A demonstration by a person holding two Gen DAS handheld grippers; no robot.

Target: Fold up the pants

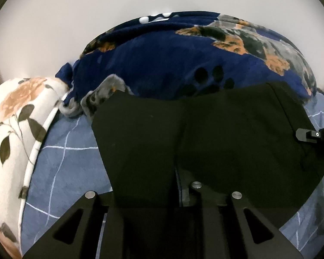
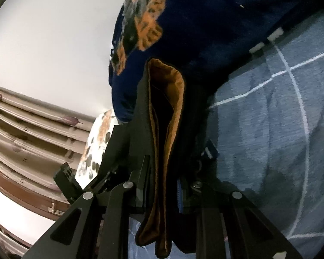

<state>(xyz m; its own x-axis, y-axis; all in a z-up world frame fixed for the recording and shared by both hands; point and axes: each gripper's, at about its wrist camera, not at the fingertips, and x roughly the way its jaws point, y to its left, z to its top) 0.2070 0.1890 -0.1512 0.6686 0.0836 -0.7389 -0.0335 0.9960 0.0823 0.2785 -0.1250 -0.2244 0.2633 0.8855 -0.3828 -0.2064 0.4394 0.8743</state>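
Note:
The black pants (image 1: 226, 129) hang spread out over the bed in the left wrist view, held up along their near edge. My left gripper (image 1: 162, 194) is shut on that edge, and the fabric drapes over its left finger and hides it. At the right edge, a fingertip (image 1: 306, 135) of my right gripper pinches the pants' far corner. In the right wrist view the pants (image 2: 166, 129) show a brown lining, bunched in folds. They run straight down between the jaws of my right gripper (image 2: 164, 183), which is shut on them.
A blue sheet (image 1: 64, 168) with white grid lines covers the bed. A bulky navy blanket (image 1: 162, 54) with an orange and grey print lies heaped just behind the pants. A white floral pillow (image 1: 15, 118) sits at the left. A brown moulded headboard (image 2: 21, 129) stands beyond it.

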